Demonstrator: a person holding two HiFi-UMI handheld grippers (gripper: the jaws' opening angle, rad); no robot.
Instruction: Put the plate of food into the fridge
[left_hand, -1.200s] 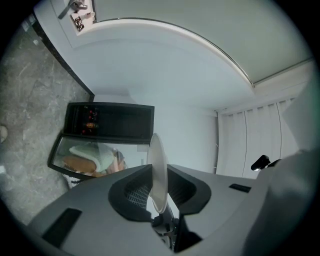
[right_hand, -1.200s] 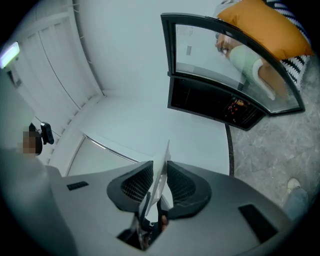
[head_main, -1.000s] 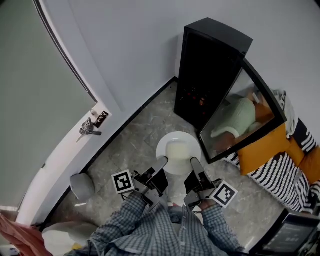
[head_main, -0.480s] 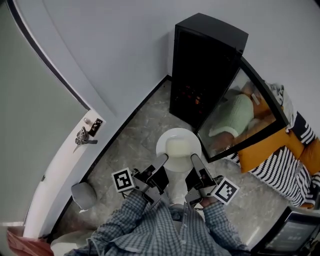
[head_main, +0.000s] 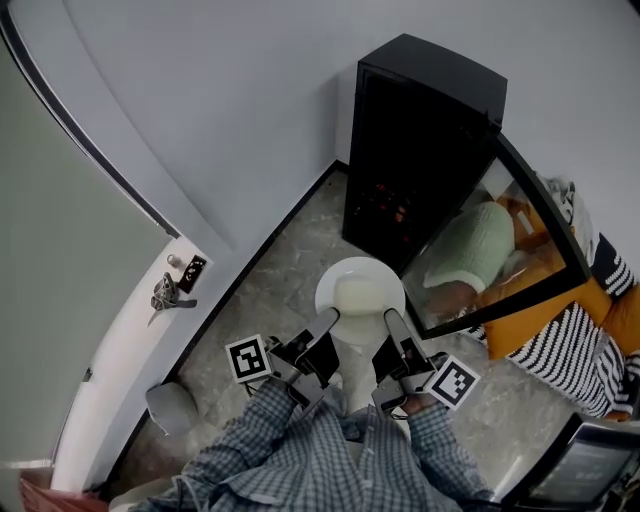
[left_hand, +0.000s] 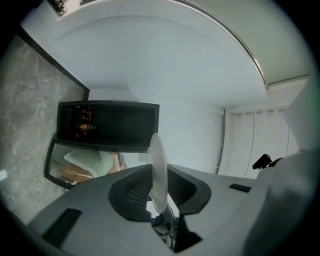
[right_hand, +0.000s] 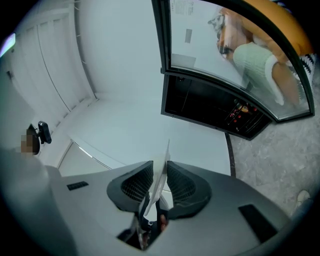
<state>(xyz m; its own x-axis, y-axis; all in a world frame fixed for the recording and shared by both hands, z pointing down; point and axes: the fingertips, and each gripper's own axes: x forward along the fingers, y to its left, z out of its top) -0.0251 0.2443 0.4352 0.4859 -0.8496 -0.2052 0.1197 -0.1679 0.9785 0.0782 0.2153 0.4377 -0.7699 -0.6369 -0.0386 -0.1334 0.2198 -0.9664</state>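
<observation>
A white plate (head_main: 360, 298) with pale food on it is held level above the stone floor, just short of the black fridge (head_main: 420, 150). The fridge's glass door (head_main: 500, 240) stands open to the right. My left gripper (head_main: 326, 322) is shut on the plate's left rim and my right gripper (head_main: 391, 322) is shut on its right rim. The rim shows edge-on between the jaws in the left gripper view, plate (left_hand: 158, 170), and in the right gripper view, plate (right_hand: 161, 172). Both gripper views face the fridge (left_hand: 107, 125), fridge (right_hand: 210, 107).
A white room door with a metal handle (head_main: 165, 292) is on the left, with a grey round object (head_main: 167, 405) on the floor below it. An orange and striped cushion (head_main: 580, 330) lies to the right. A dark screen (head_main: 580, 470) sits at the lower right.
Both grippers and the plate have come a little nearer the fridge's open front. The grip on the plate is unchanged.
</observation>
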